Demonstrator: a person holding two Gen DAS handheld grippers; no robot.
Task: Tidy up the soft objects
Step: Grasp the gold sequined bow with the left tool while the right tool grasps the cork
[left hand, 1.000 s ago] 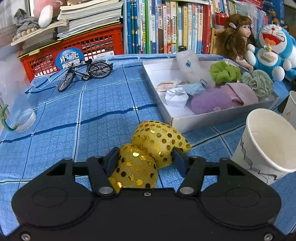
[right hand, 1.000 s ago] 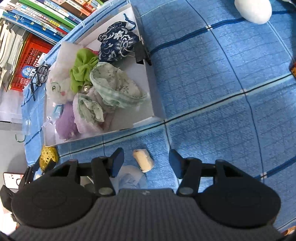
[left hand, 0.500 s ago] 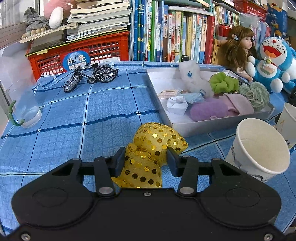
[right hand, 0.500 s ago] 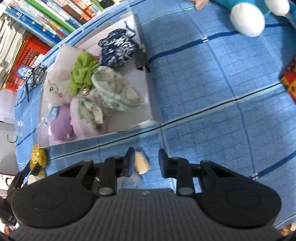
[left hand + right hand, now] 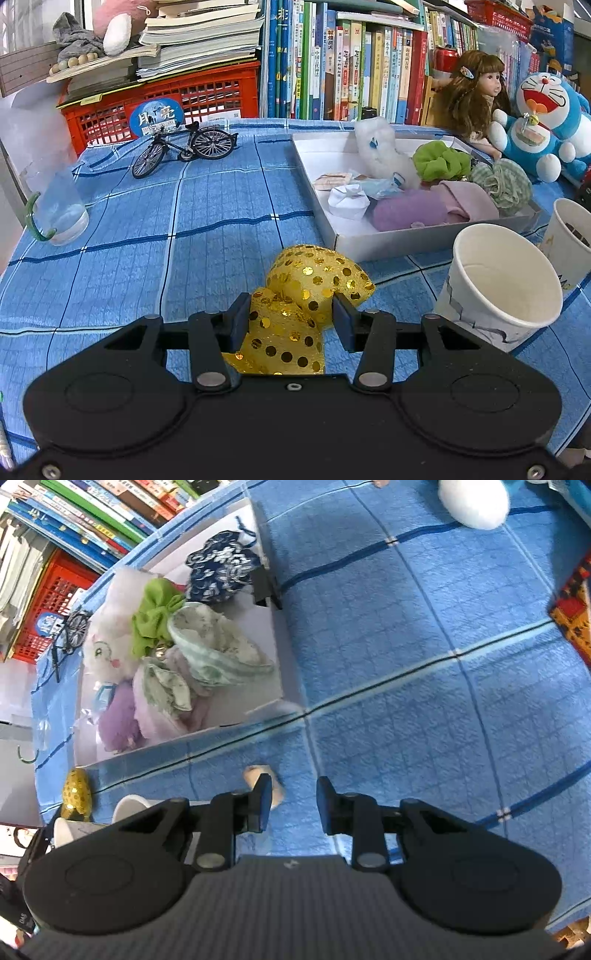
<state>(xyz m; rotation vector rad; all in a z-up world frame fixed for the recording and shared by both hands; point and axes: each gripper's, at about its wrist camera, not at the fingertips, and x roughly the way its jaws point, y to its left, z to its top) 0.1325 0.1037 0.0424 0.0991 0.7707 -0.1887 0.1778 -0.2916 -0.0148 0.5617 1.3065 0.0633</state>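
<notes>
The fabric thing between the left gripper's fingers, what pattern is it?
Yellow bow with shiny gold polka dots, clearest in the left wrist view.

We saw open blue tabletop (image 5: 122,266) left of the white box (image 5: 388,242), up to the toy bicycle (image 5: 184,147). Right of its near corner, two paper cups (image 5: 506,291) crowded the way. Beyond its far wall, the doll (image 5: 476,96) blocked passage.

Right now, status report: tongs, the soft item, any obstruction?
Left tongs shut on gold sequin bow. Right tongs open, empty. White box ahead; paper cup close on the right.
</notes>
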